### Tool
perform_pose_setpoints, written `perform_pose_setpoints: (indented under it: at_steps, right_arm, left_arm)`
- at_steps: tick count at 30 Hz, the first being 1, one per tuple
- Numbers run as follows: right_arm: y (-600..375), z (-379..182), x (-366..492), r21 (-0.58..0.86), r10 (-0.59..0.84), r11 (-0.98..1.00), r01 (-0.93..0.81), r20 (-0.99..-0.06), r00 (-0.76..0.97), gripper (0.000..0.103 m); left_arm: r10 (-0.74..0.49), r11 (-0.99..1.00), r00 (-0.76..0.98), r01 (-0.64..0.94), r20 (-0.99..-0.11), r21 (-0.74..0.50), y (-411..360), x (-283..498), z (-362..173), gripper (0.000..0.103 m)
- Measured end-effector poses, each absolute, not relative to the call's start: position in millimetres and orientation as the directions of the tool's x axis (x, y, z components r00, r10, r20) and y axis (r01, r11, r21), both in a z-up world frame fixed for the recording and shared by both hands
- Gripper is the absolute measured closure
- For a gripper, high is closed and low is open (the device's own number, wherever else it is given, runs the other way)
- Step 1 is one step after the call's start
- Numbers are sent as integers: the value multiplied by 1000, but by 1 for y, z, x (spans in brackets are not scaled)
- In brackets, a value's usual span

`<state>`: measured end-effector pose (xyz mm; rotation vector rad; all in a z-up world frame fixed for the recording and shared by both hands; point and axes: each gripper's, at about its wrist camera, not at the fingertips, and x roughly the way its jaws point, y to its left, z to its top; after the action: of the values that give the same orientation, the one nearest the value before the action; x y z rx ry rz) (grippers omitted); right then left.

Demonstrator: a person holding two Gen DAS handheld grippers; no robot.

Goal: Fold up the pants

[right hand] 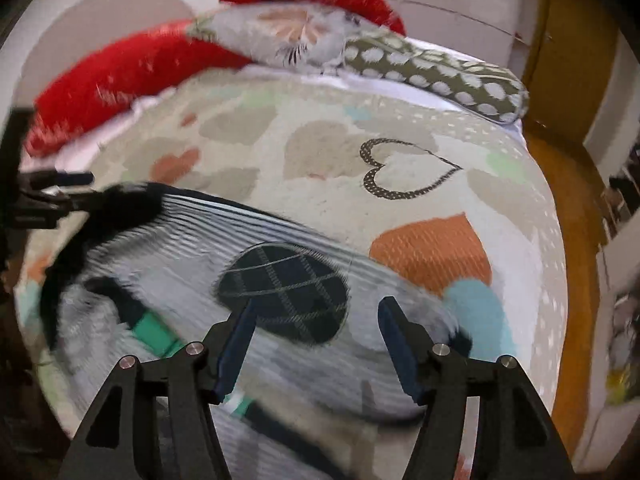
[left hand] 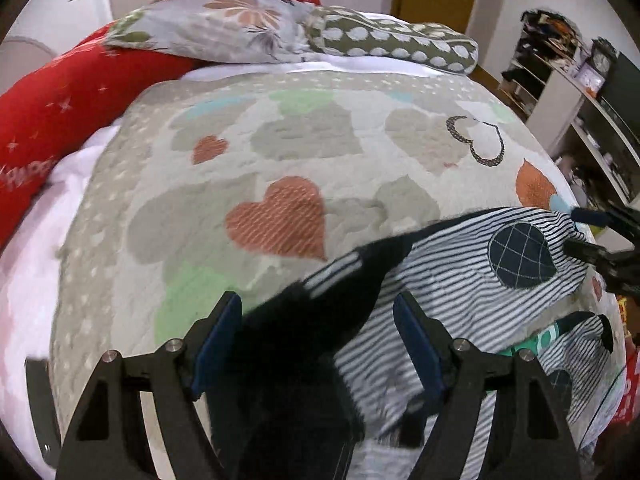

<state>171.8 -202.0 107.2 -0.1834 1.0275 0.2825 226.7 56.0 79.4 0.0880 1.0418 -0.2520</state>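
Note:
The black-and-white striped pants (left hand: pixel 452 280) with a dark plaid oval patch (left hand: pixel 522 256) lie on the heart-patterned bedspread (left hand: pixel 280 152). My left gripper (left hand: pixel 318 320) is open, its fingers either side of the pants' black cuff (left hand: pixel 304 320). My right gripper (right hand: pixel 316 328) is open above the striped cloth (right hand: pixel 168 248), just near of the plaid patch (right hand: pixel 288 292). The right gripper also shows at the right edge of the left wrist view (left hand: pixel 592 236), at the pants' far end. The left gripper shows at the left edge of the right wrist view (right hand: pixel 60 196).
Red pillows (left hand: pixel 60 108), a floral pillow (left hand: pixel 224 28) and a dotted pillow (left hand: pixel 392 42) lie at the head of the bed. Shelves with clutter (left hand: pixel 560 64) stand to the right. A wooden floor (right hand: pixel 576 240) runs along the bed's right side.

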Motion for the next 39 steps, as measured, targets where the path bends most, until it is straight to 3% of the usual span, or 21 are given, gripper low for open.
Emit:
perform_pose_setpoints:
  at_steps: [19,20,21,23,24,25,39]
  right_arm:
    - [-214,52,244,-37,106,937,-348,-917,384,35]
    - [-215,50,245,-29,112,937,-348,-919,378,35]
    - [-214,50,246,-23,118,937,-349,-919,376,35]
    - [-210,50,244,-3,141,930,-366,-920,365,59]
    - [-209,51,243,28,169,926,-375,-922,349,94]
    - [-209,53,240,64,200,924,-376,-921,334,99]
    - [-204,138,146,82,270,930,-359,-815,513,99]
  left_arm:
    - [-131,961,369,276,-920,-26,35,273,21,26]
    - [-138,959,366,283,-920,-31,36,273,22,35]
    - [-165,953,358,296,-919,-56,36,273,23,66]
    - [-201,944,349,319,-915,-85,34,269,29,97]
    - [-187,943,365,327,-912,-62,31,265,33,98]
    - [-170,942,384,334,-908,-35,29,261,36,98]
    - [-178,960,602,281,-779,-2,45,155,125,98]
